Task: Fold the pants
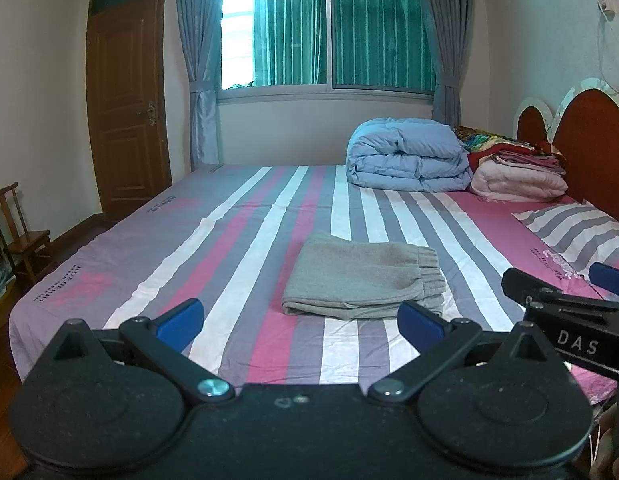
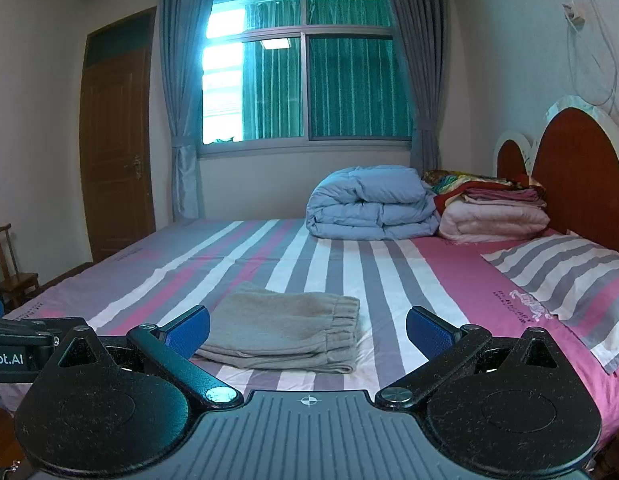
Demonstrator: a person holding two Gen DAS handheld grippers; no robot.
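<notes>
I see the grey pants (image 1: pixel 363 276) folded into a neat stack on the striped bed (image 1: pixel 245 216), just ahead of both grippers. My left gripper (image 1: pixel 299 322) and right gripper (image 2: pixel 307 330) hang with jaws released, holding nothing. Farther back lie a rolled blue duvet (image 1: pixel 409 156) and a pile of blankets (image 1: pixel 517 174) by the headboard (image 1: pixel 593 140), with a striped pillow (image 2: pixel 565 280) to the right. The right gripper's body reads "DAS"; the left's reads "bot.AI".
</notes>
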